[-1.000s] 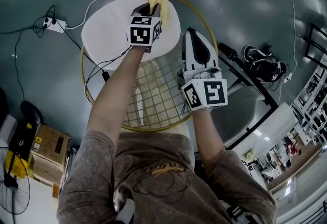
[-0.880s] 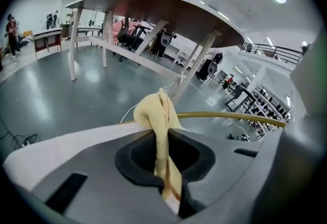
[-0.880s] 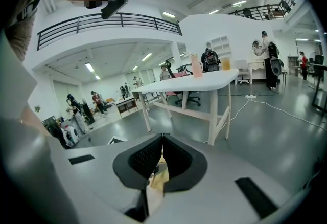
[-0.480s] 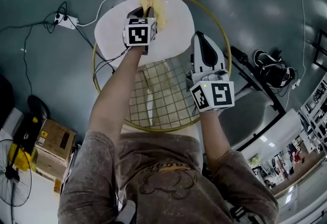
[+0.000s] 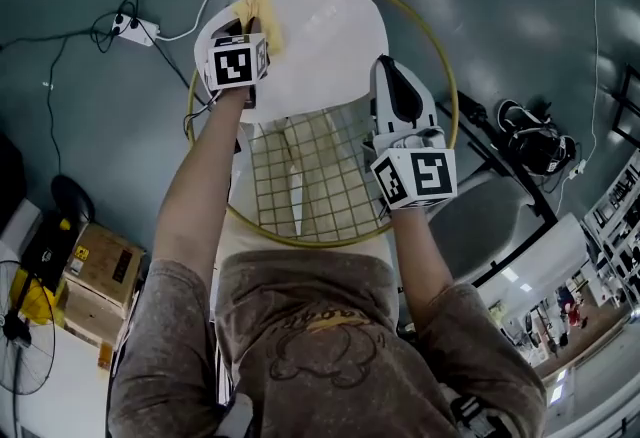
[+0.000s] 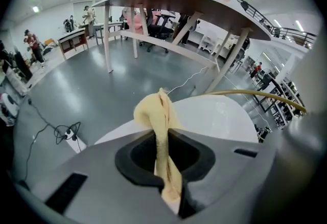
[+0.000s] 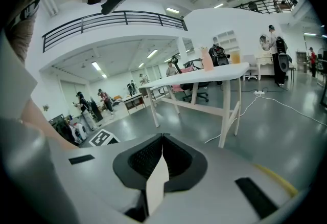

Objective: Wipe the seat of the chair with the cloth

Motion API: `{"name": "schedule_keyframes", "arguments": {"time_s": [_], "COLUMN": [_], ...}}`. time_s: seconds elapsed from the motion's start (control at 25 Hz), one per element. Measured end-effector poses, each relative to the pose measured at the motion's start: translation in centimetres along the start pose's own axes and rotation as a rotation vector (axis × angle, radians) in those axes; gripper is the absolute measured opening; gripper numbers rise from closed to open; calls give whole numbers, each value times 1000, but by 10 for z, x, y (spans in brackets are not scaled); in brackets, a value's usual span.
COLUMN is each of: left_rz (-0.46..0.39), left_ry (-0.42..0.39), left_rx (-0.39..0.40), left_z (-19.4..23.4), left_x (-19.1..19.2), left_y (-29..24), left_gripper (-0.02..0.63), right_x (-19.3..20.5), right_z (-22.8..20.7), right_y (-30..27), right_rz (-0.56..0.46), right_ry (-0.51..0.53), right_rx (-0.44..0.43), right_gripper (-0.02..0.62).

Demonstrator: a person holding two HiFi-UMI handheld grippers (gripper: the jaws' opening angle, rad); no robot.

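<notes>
The left tool is clamped on the yellow cloth, which bunches out past its tips onto the far left edge of the chair's white seat. The right tool has its jaws pressed together with nothing between them, and is held over the seat's right side, beside the gold ring frame.

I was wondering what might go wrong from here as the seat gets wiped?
The cloth is pinched as a narrow bunch in the left gripper, so it may slip out or leave the fingers scraping the seat. It sits near the seat's edge, so a stroke might run off it.
</notes>
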State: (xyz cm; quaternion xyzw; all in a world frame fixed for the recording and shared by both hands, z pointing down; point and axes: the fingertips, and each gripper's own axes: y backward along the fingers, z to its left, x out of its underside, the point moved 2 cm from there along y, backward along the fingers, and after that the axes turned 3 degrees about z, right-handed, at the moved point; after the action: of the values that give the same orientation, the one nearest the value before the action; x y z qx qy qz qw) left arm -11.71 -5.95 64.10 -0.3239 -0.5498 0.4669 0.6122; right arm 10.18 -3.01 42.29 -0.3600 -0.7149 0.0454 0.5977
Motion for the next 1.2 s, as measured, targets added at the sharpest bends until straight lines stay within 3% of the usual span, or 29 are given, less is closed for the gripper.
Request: {"name": "schedule_keyframes", "arguments": {"time_s": [0.8, 0.96, 1.2], "left_rz": [-57, -112, -158], "left_ry": [161, 148, 114], "left_rx": [-163, -110, 54], "left_z": [142, 130, 64], "left_x": [41, 28, 9], "left_y": [96, 114, 119], "left_gripper": [46, 46, 46], "right_x": [5, 4, 1], "right_z": [12, 10, 2], "right_y": [-7, -8, -8], "right_rz": [33, 34, 26], "right_ry": [26, 26, 21], "right_rx": [-37, -25, 2], "right_gripper": [26, 26, 26]}}
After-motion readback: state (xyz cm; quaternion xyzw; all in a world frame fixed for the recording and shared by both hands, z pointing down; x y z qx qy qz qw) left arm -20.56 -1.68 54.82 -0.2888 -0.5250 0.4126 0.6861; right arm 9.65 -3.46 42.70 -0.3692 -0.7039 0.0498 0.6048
